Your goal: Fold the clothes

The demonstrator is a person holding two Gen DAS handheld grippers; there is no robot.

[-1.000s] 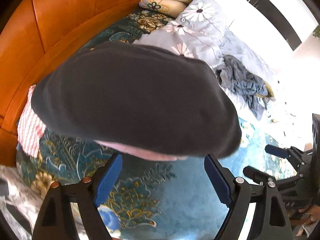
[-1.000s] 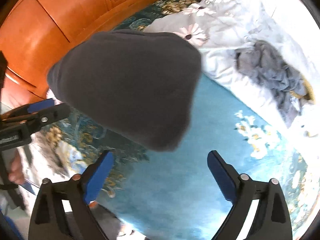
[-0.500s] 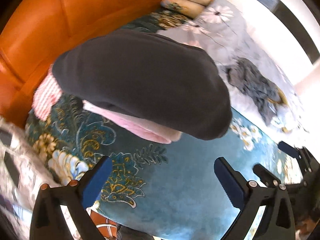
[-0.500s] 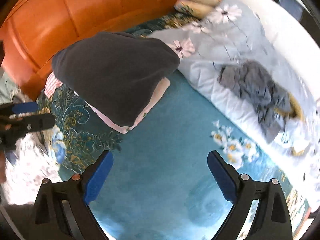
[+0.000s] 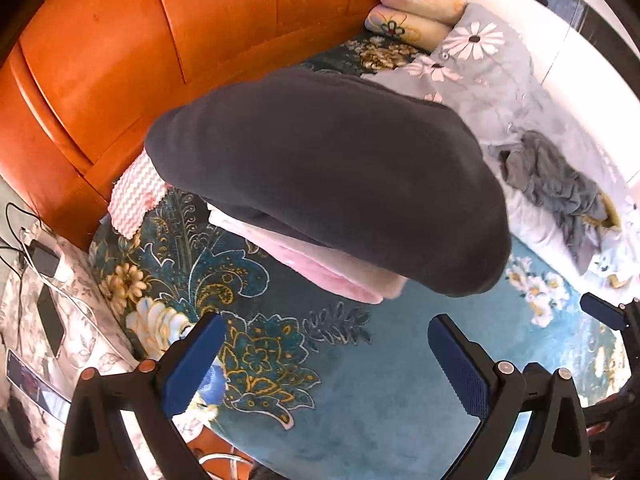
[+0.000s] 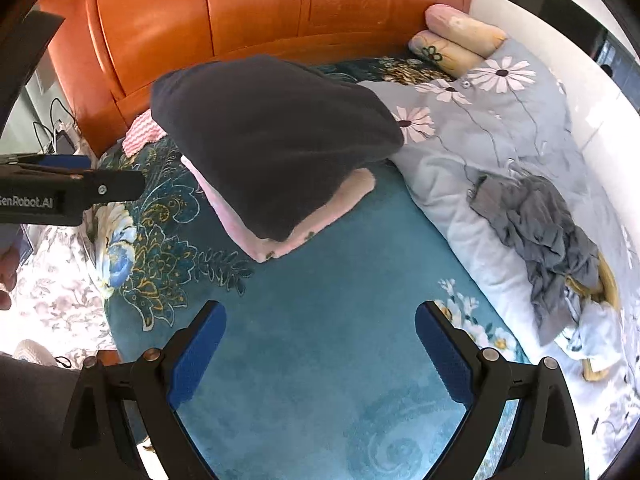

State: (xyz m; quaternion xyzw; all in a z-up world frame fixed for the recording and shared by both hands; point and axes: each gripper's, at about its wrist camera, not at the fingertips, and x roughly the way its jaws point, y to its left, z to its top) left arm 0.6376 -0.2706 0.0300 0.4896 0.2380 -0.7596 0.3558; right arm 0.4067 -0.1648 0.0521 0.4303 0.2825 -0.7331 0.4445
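Both claws hang empty over the bed with their blue pads spread wide apart: the left claw [image 5: 326, 354] and the right claw [image 6: 320, 344] grip nothing. Ahead of both sits the folded dark charcoal fleece garment [image 5: 332, 176], topping a folded pale pink soft garment [image 5: 328, 268] whose edge sticks out on the side nearest the claws; together they make a neat stack on the teal floral bedspread [image 6: 320, 320]. A pink-and-white zigzag cloth [image 5: 134, 196] pokes out at the stack's far-left side, by the orange wooden headboard [image 5: 200, 32]. That stack looks finished, so the step in hand is probably fetching the next piece: the crumpled grey thin-fabric garment [image 6: 548, 232], lying well to the right of the right claw on the grey daisy-print duvet [image 6: 500, 120]. To do it well, pinch only the grey cloth, not the duvet beneath, find two corners or the shoulders, and spread it flat on the bare teal stretch just ahead before making any fold.
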